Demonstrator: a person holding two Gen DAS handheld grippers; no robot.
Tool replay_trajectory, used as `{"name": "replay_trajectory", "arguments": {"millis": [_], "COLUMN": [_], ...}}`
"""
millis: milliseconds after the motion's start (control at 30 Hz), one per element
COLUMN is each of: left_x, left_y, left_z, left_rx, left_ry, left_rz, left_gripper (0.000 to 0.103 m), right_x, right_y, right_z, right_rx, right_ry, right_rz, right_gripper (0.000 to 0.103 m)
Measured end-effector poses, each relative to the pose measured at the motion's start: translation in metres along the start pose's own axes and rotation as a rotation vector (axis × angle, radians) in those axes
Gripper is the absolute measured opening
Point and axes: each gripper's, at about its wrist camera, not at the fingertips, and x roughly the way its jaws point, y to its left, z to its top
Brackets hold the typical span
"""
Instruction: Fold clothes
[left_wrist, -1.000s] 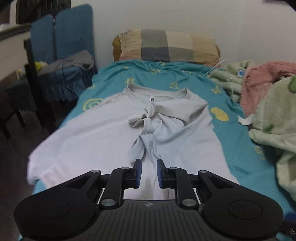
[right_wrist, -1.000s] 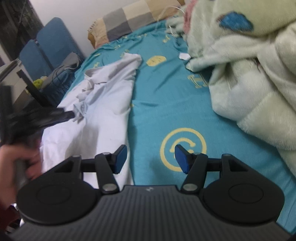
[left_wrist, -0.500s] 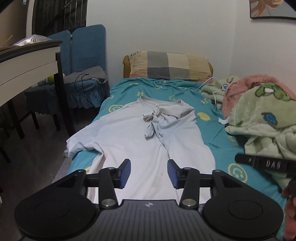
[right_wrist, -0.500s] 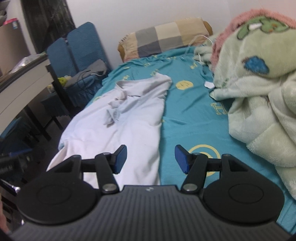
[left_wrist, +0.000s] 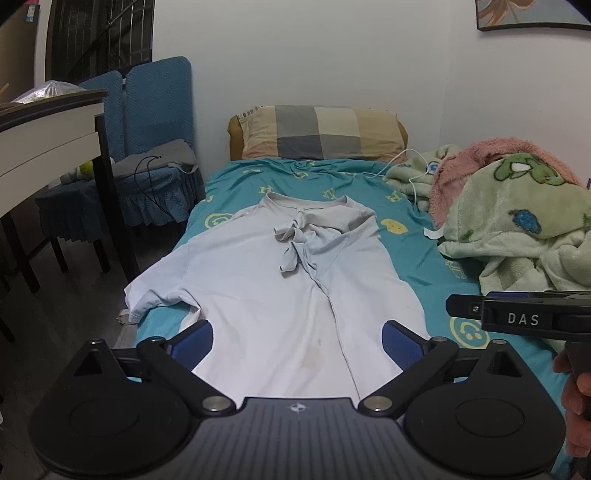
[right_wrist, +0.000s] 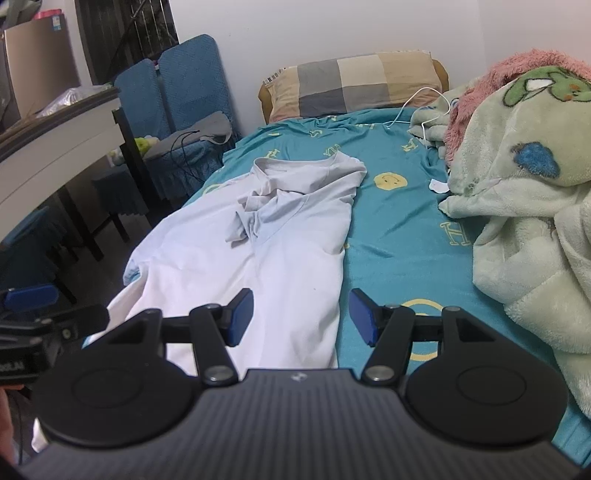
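So far the shirt (left_wrist: 280, 291) lies on the bed (left_wrist: 436, 266) with its right side and sleeve folded over the middle; the left sleeve, hanging off the left edge, remains. Its long axis runs near to far, collar toward the pillow (left_wrist: 317, 133). Left claw (left_wrist: 297, 339) is opening wide, empty; right claw (right_wrist: 301, 315) is half open, empty.

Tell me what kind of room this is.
Most likely a bedroom: a bed with a checked pillow, fleece blankets piled at its side, and a shirt spread out.
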Motion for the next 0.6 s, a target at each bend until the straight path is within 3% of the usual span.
{"name": "replay_trajectory", "arguments": {"millis": [100, 200, 233, 467, 600], "left_x": [0.000, 0.000, 0.000, -0.004, -0.011], "left_y": [0.000, 0.003, 0.004, 0.032, 0.057], "left_z": [0.001, 0.002, 0.003, 0.009, 0.011], "left_rx": [-0.002, -0.003, -0.003, -0.060, -0.085], "left_ry": [-0.004, -0.004, -0.004, 0.012, 0.009], "left_rz": [-0.009, -0.014, -0.017, -0.011, -0.013], "left_gripper": [0.103, 0.103, 0.103, 0.103, 0.103], "right_x": [0.003, 0.006, 0.005, 0.019, 0.065], "right_y": [0.002, 0.002, 0.003, 0.023, 0.058], "right_z": [-0.002, -0.003, -0.004, 0.029, 0.066], "right_rx": [-0.011, -0.015, -0.017, -0.117, -0.220], "right_ry": [0.009, 0.021, 0.021, 0.010, 0.043], "right_rz": [-0.004, -0.003, -0.002, 0.020, 0.085], "right_gripper": [0.063, 0.084, 0.086, 0.085, 0.085]}}
